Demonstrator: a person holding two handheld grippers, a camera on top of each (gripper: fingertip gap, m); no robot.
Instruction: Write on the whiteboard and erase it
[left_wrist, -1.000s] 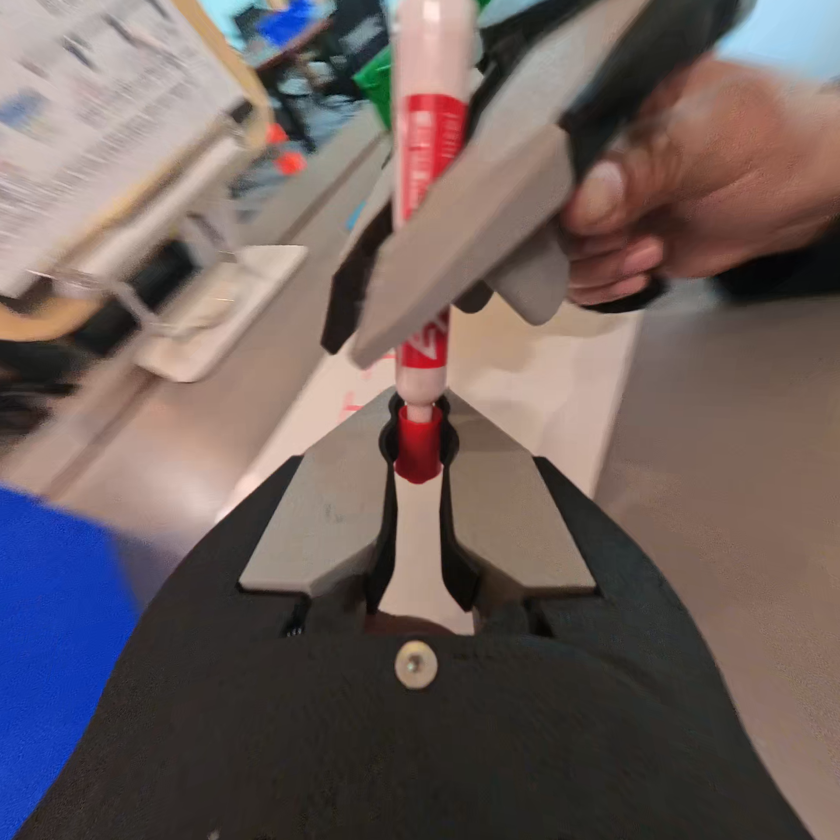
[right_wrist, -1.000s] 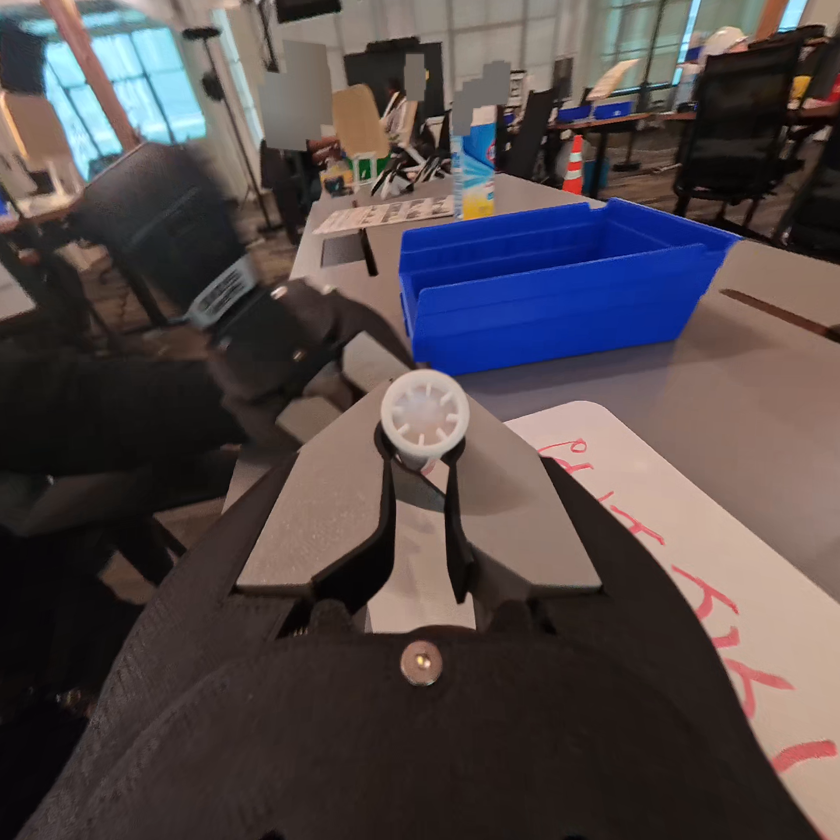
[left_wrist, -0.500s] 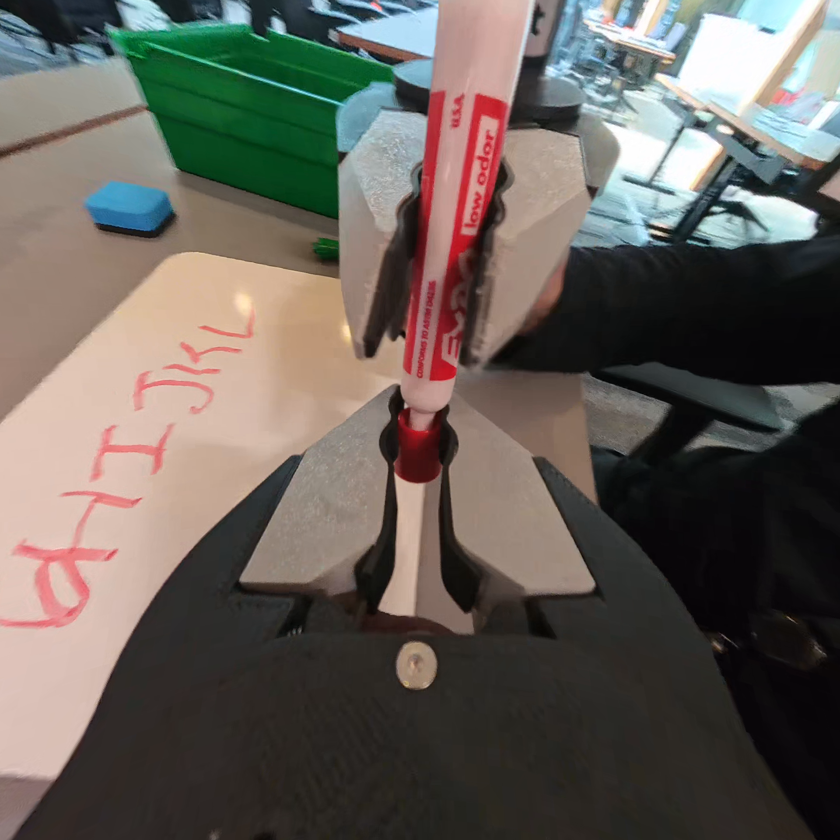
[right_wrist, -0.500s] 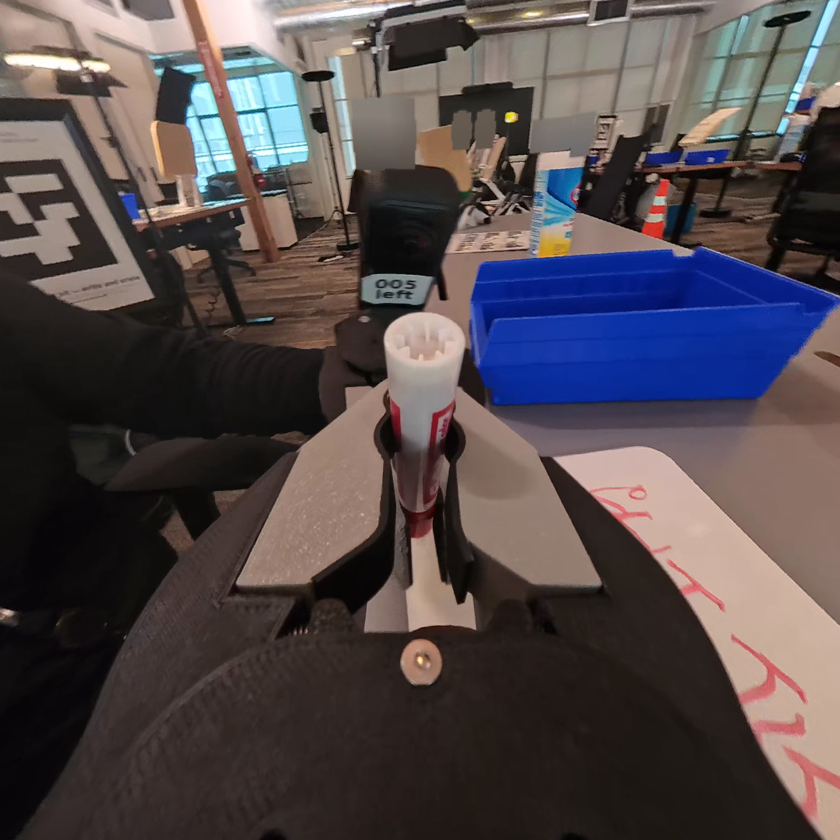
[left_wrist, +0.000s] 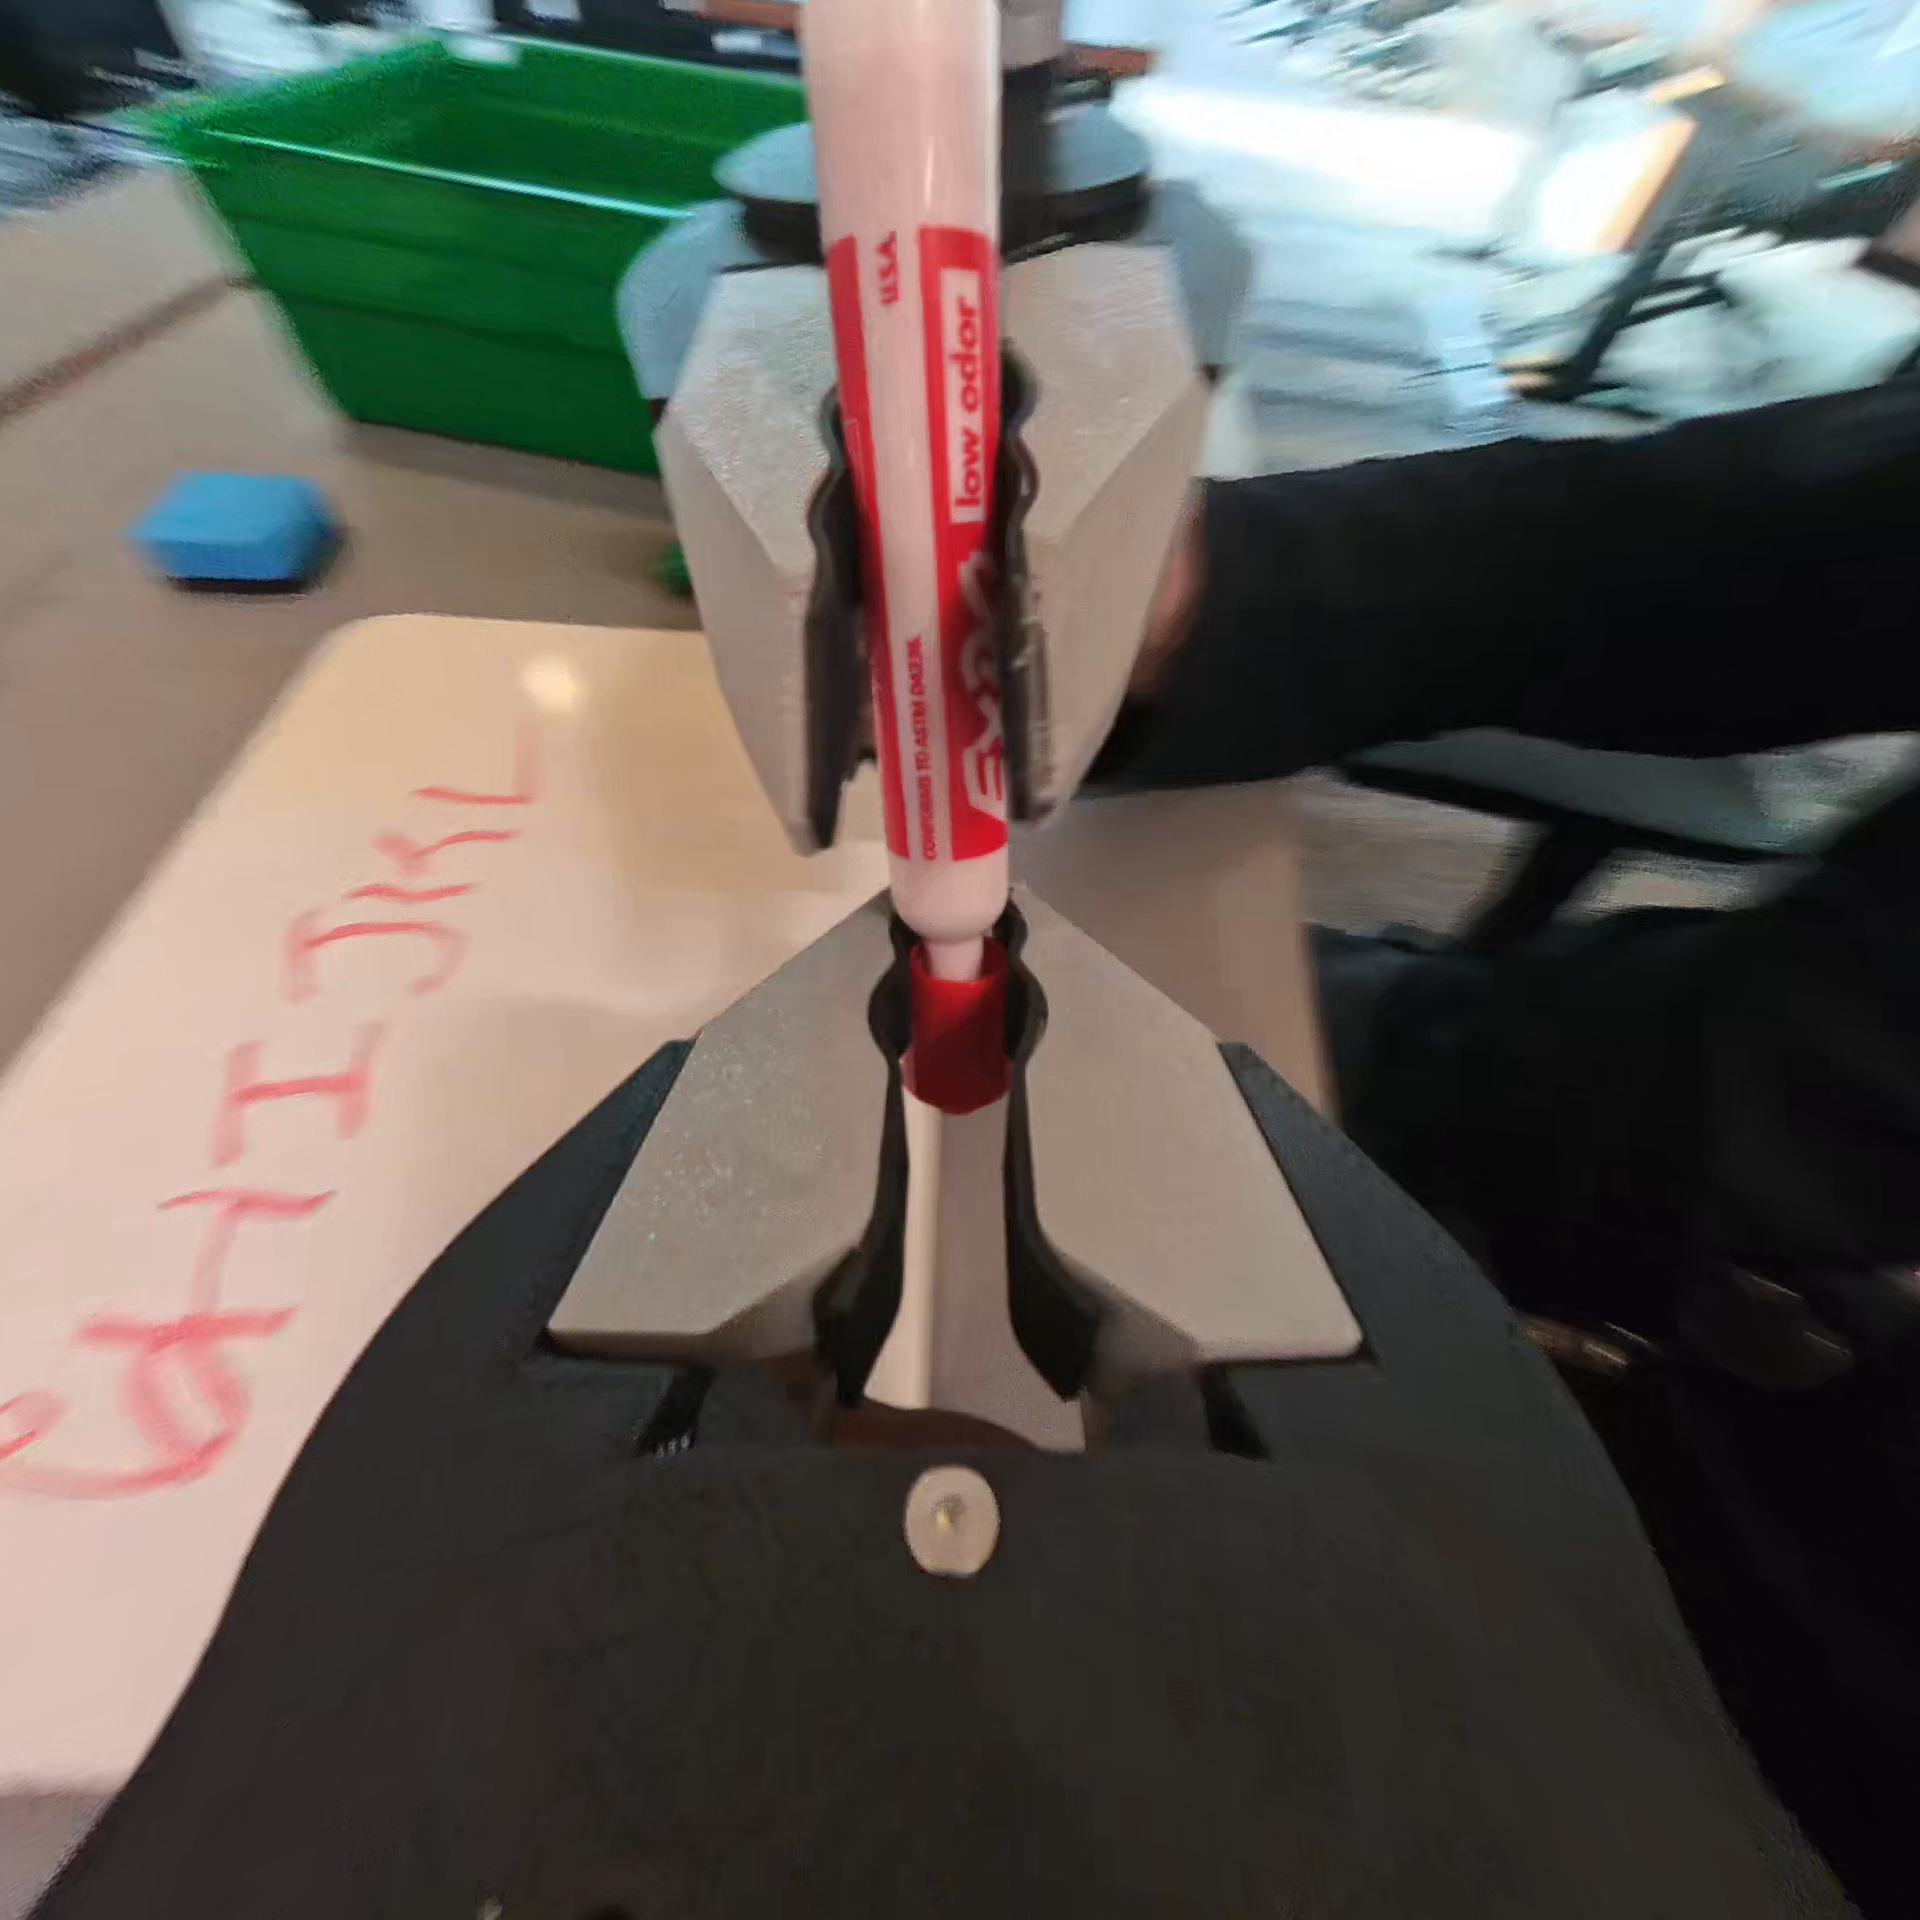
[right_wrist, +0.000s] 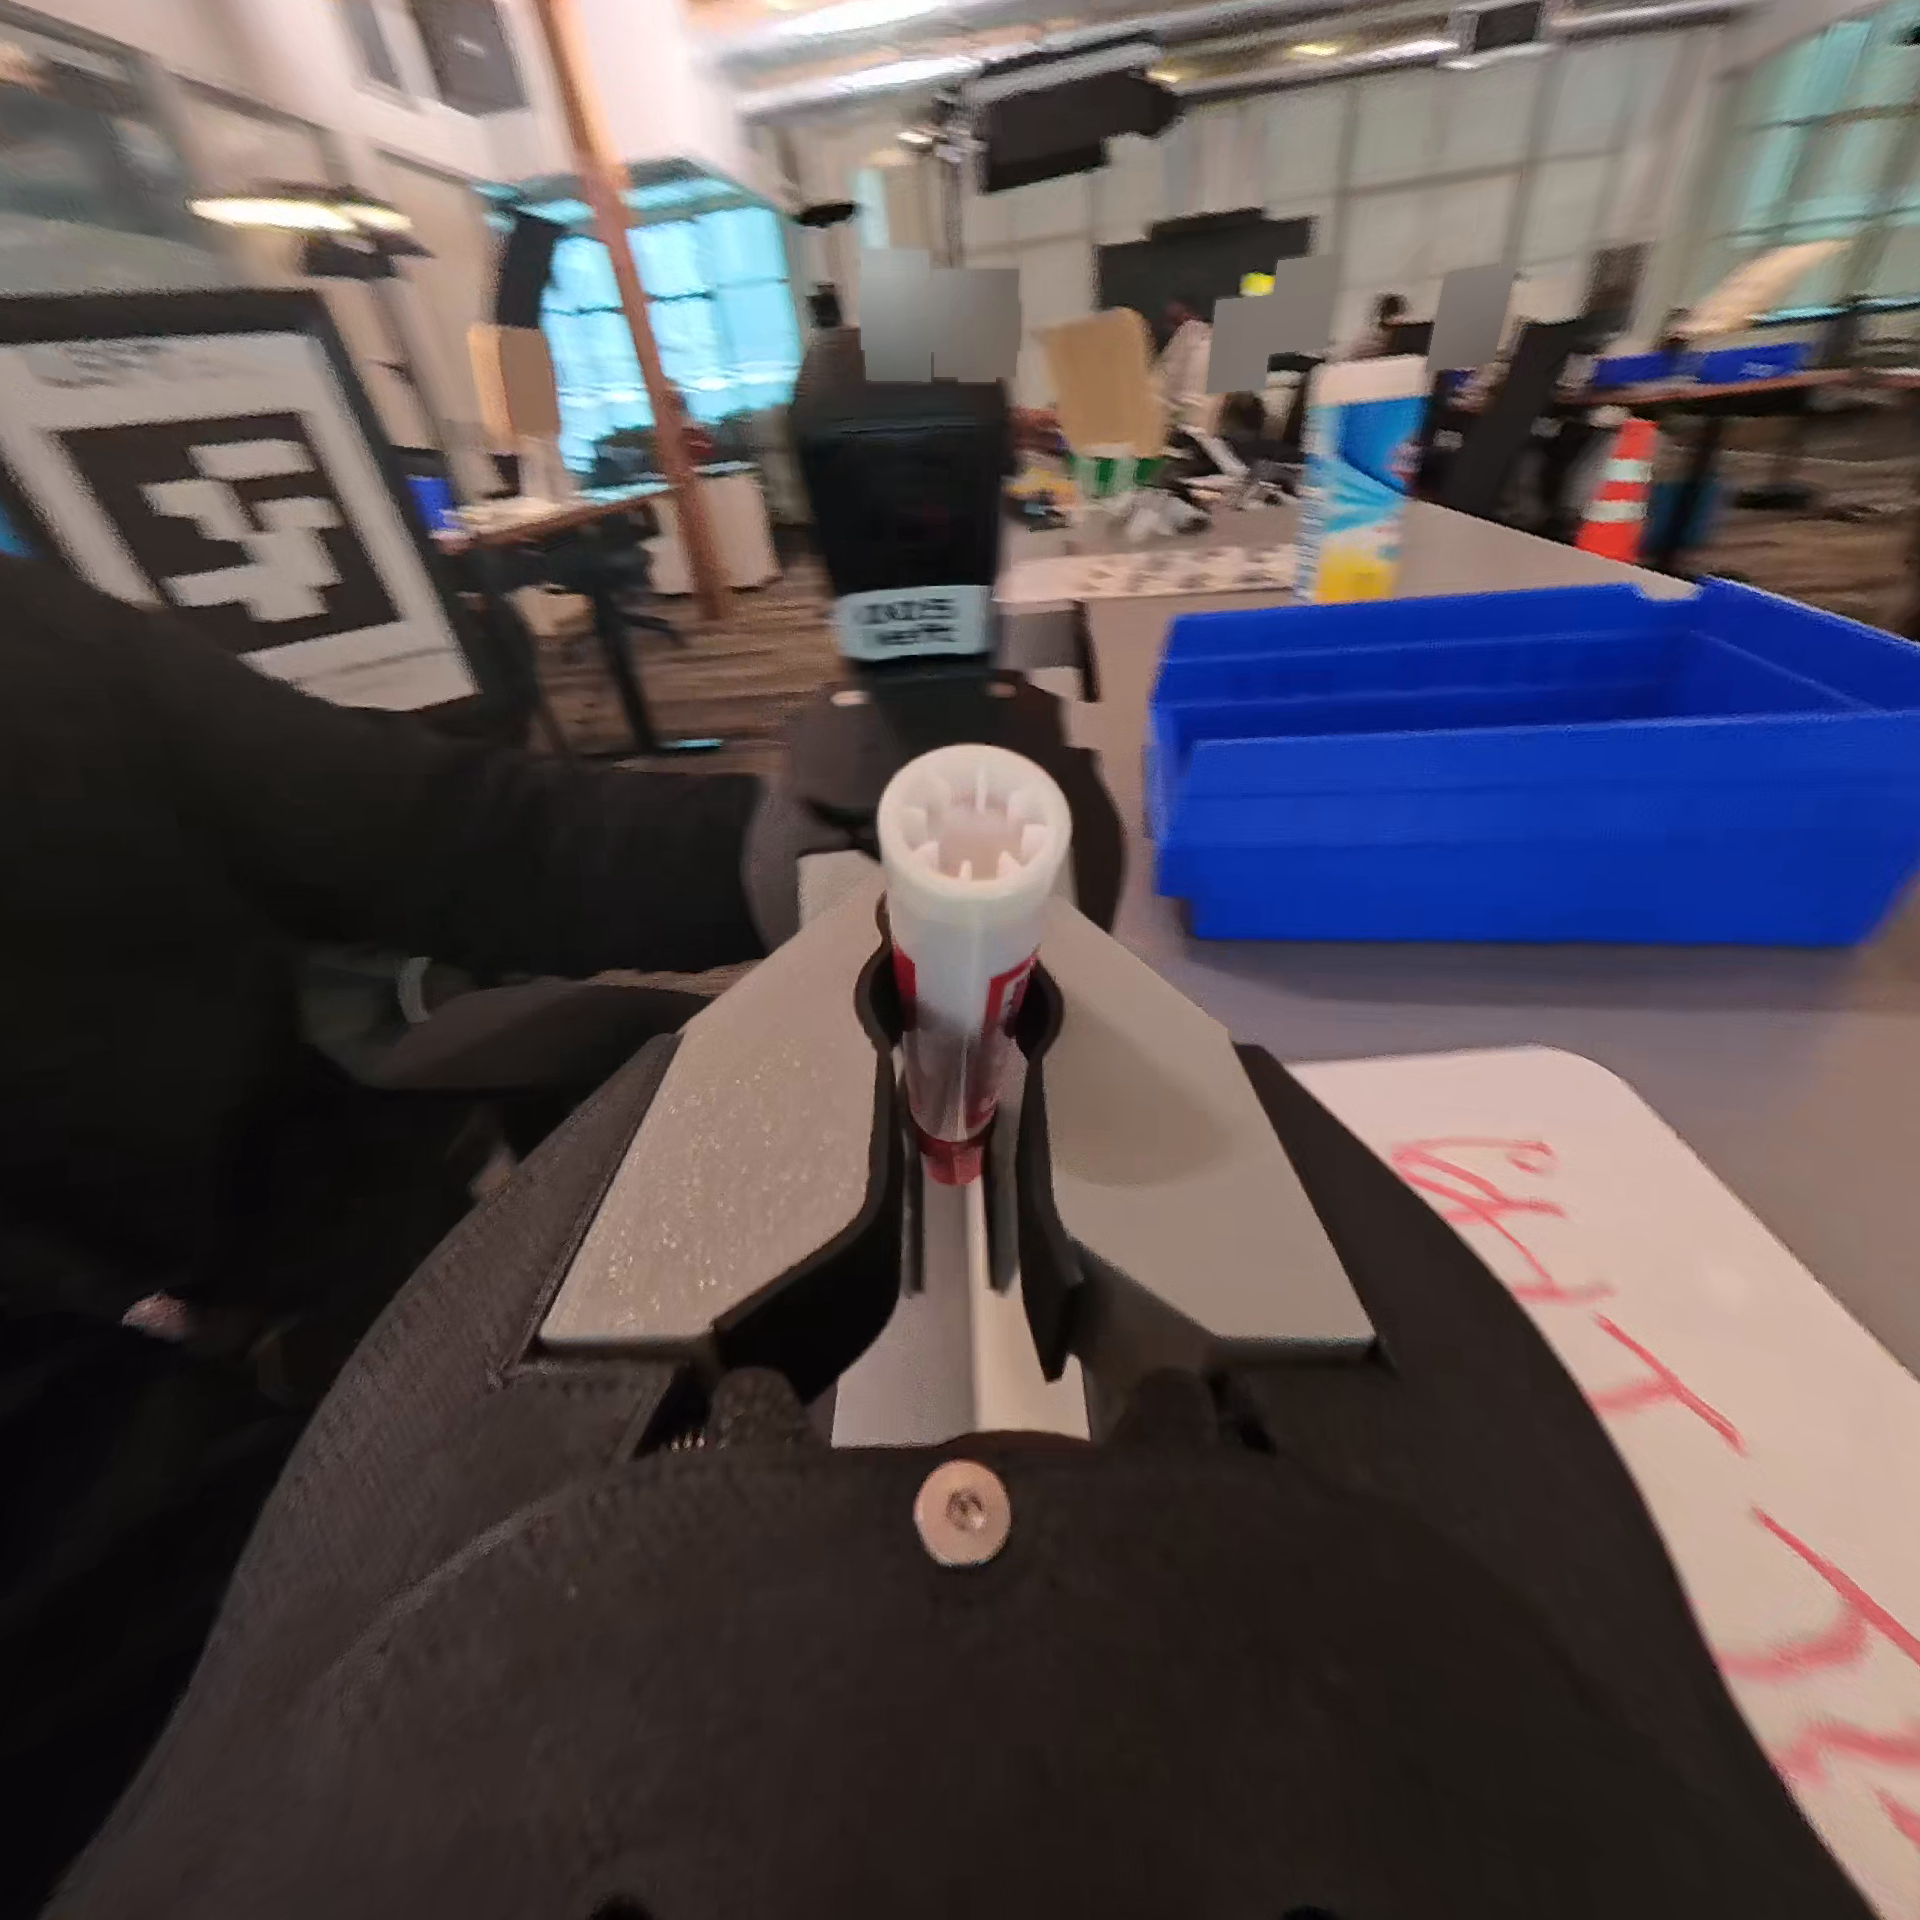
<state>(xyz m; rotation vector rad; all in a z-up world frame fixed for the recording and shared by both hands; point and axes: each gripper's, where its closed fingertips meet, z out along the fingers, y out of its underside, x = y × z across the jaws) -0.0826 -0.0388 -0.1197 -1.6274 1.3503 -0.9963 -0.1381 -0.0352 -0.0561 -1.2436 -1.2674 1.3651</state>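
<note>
Recapping, by the look of it: red cap (left_wrist: 956, 1034) pinched in the left hand-held gripper (left_wrist: 956, 1023), jaws closed on it, marker (left_wrist: 914, 499) nose entering the cap's mouth. Marker body clamped upright in the right hand-held gripper (right_wrist: 961, 1049), jaws nearly shut around the barrel, white tail end toward the camera. Both held over the whiteboard (left_wrist: 623, 790), red lettering complete on it. Blue eraser (left_wrist: 234, 525) waiting on the worktop (left_wrist: 94, 665) beside a green bin (left_wrist: 468, 229), presumably next.

White marker (left_wrist: 914, 436) with red label, upright, tip in red cap (left_wrist: 956, 1039); whiteboard (left_wrist: 436, 831) flat, red letters; blue eraser (left_wrist: 234, 525) beyond.
</note>
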